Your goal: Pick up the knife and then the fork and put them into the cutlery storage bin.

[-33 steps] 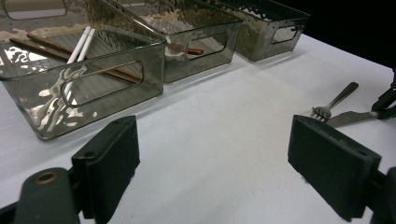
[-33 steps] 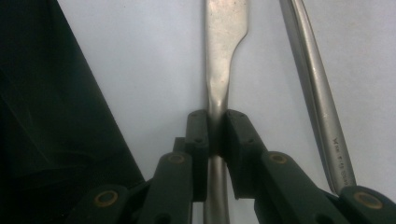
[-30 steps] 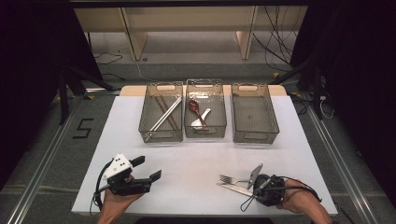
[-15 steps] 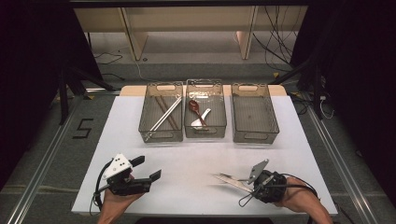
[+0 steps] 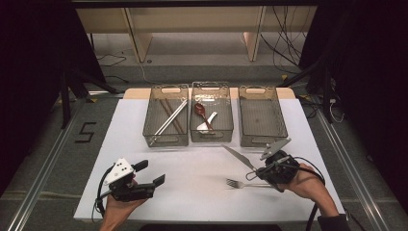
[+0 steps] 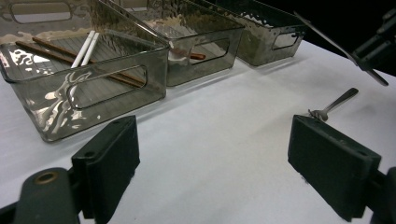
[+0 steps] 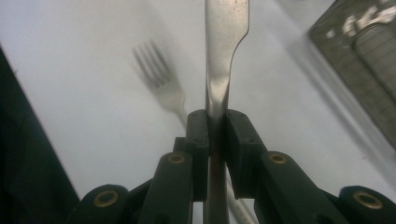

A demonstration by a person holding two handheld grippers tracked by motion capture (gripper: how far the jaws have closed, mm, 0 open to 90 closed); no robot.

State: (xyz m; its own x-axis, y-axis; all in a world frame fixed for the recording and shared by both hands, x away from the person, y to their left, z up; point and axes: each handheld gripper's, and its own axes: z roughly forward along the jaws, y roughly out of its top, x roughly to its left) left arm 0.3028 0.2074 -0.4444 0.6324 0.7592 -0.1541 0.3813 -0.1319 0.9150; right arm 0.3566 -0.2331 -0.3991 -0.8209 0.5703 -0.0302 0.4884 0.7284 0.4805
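The right gripper (image 5: pixel 254 172) clamps a flat, polished steel knife (image 7: pixel 223 51) by its narrow neck; the blade juts ahead of its black jaws, above the matte white table (image 5: pixel 202 192). A four-tined fork (image 5: pixel 240 183) lies just below. The right gripper view reveals the pinch. The left gripper (image 6: pixel 219 172) gapes wide, nothing between.

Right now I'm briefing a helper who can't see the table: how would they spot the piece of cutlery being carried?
On the white table, look in front of the empty right-hand bin. There the right gripper clamps a table knife by its handle, blade raised toward the bins. The fork beside it lies flat.
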